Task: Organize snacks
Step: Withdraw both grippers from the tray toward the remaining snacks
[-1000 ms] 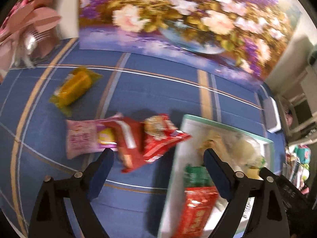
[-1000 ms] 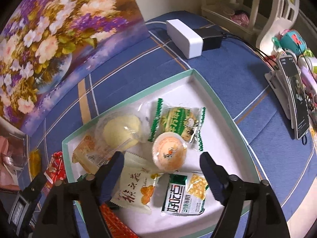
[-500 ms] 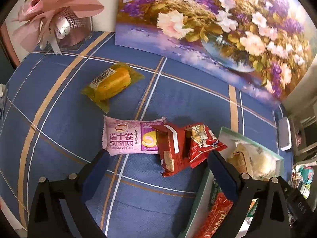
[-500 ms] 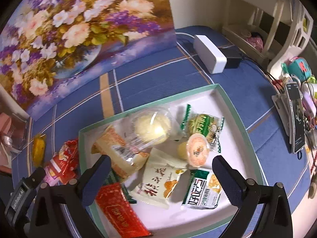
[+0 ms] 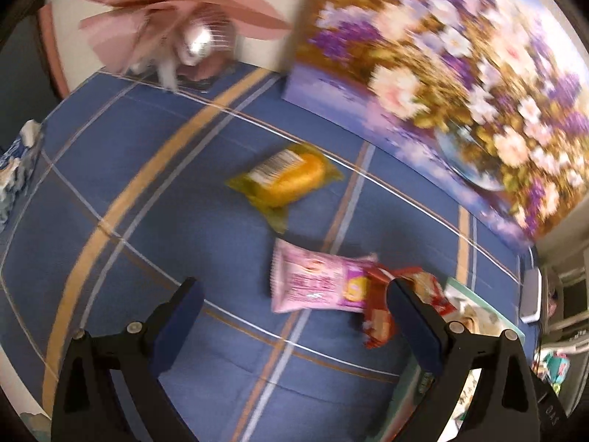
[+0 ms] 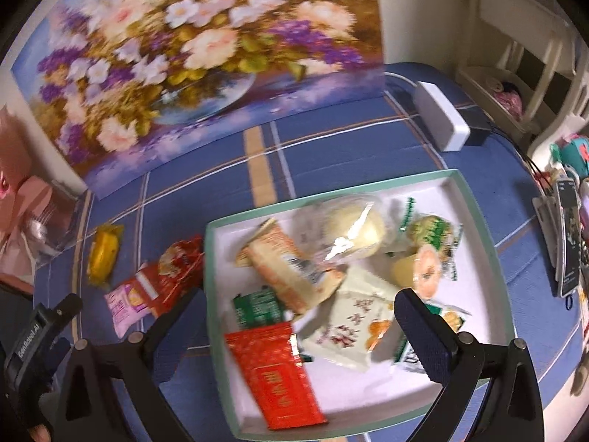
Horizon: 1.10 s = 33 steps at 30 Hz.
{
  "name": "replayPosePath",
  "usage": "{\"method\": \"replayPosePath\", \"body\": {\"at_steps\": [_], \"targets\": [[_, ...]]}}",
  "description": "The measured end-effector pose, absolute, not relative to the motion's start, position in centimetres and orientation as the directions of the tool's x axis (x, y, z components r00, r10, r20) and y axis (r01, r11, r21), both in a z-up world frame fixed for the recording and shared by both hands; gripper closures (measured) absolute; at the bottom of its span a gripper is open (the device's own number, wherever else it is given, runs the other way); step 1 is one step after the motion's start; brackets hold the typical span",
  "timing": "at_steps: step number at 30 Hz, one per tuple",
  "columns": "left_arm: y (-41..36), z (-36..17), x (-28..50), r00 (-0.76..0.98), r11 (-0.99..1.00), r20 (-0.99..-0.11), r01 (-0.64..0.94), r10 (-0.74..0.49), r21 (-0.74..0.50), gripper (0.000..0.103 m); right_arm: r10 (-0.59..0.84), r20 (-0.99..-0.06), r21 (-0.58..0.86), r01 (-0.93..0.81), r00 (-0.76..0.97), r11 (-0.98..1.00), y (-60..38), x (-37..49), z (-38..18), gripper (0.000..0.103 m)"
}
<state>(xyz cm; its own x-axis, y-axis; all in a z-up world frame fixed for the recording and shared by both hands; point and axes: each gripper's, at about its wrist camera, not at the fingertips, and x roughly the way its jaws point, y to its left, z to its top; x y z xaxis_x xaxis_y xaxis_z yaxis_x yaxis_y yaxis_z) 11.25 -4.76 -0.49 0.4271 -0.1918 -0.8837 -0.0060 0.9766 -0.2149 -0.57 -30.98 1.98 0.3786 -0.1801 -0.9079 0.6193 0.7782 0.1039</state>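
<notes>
Right gripper point(image 6: 298, 328) stands with jaws spread wide, nothing between the pads, above the near part of the tray point(image 6: 475, 217). Tray contents: red packet point(image 6: 279, 372), green packet point(image 6: 257, 305), cream packet with orange print point(image 6: 353, 328), round bun in clear wrap point(image 6: 353, 228), jelly cup point(image 6: 423, 269). On the blue cloth point(image 6: 360, 147), left of the tray: red snack bags point(image 6: 173, 272) (overlapping a pink packet point(image 6: 123, 302)) and a yellow cake point(image 6: 105, 250), apart. Flower painting point(image 6: 191, 59) stands behind.
</notes>
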Motion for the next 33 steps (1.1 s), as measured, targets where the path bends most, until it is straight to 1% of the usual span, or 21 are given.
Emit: {"method": "replayPosePath", "body": {"at_steps": [3, 6, 12, 20, 24, 33], "targets": [[-2.6, -0.3, 11.6, 0.444, 0.981, -0.883, -0.042, -0.152, -0.19, 0.004, -0.168, -0.907, 0.094, 0.575, 0.386, 0.813, -29.0, 0.4, 2.1, 0.0], [-0.9, -0.3, 11.8, 0.452, 0.985, -0.885, -0.066, -0.113, -0.16, 0.004, -0.131, -0.903, 0.119, 0.531, 0.408, 0.839, -27.0, 1.2, 2.2, 0.0], [1.8, 0.0, 11.8, 0.453, 0.986, -0.889, -0.102, -0.07, -0.13, 0.004, -0.101, -0.897, 0.114, 0.445, 0.431, 0.888, -22.9, 2.7, 2.5, 0.0], [4.5, 0.0, 11.8, 0.453, 0.979, -0.891, -0.161, -0.04, -0.125, 0.004, -0.058, -0.89, 0.15, 0.41, 0.452, 0.9, -21.7, 3.6, 2.3, 0.0], [4.5, -0.5, 12.2, 0.444, 0.975, -0.893, -0.162, -0.068, -0.155, 0.004, -0.044, -0.894, 0.169, 0.426, 0.447, 0.889, -22.4, 3.9, 1.9, 0.0], [1.0, -2.3, 13.7, 0.392, 0.98, -0.908, -0.068, -0.145, -0.186, 0.004, -0.034, -0.903, 0.186, 0.462, 0.428, 0.867, -24.6, 4.9, 0.3, 0.0]]}}
